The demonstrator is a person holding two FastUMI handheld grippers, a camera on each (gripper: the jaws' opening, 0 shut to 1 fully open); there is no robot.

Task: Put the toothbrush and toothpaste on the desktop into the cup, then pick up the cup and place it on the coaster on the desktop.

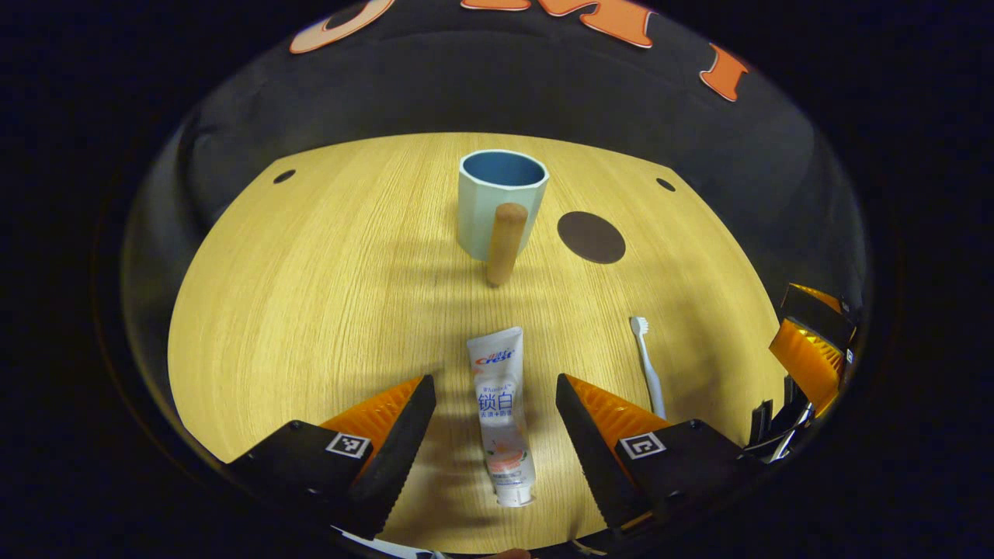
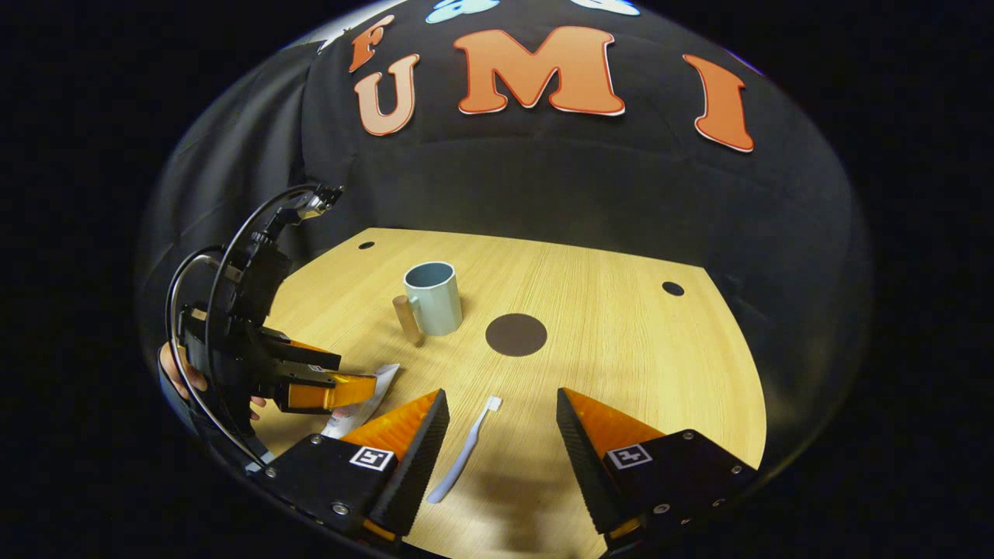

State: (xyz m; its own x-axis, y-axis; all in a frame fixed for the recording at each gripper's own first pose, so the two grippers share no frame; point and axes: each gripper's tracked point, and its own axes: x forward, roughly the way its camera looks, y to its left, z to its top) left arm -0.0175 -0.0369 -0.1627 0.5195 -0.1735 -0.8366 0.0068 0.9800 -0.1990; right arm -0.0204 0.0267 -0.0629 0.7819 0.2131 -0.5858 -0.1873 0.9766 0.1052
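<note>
A white toothpaste tube [image 1: 501, 411] lies flat on the wooden desktop [image 1: 311, 310], between the fingers of my open left gripper [image 1: 495, 392], which hovers over it without touching. A white toothbrush [image 1: 648, 361] lies to its right. Farther back stands the pale blue cup [image 1: 498, 202] with a wooden handle [image 1: 505, 242] facing me, and beside it the dark round coaster [image 1: 591, 237]. In the right gripper view, the toothbrush [image 2: 466, 450] lies just inside the left finger of my open right gripper [image 2: 501, 411]. The cup [image 2: 433, 296], coaster [image 2: 516, 335] and left gripper [image 2: 311, 384] show beyond.
Small dark holes [image 1: 284, 176] mark the desktop's far corners. The booth's black cloth wall [image 2: 543, 186] rises behind the table. A hand [image 2: 182, 376] holds the left gripper at the table's left edge. The right gripper [image 1: 811, 349] sits at the right edge in the left gripper view.
</note>
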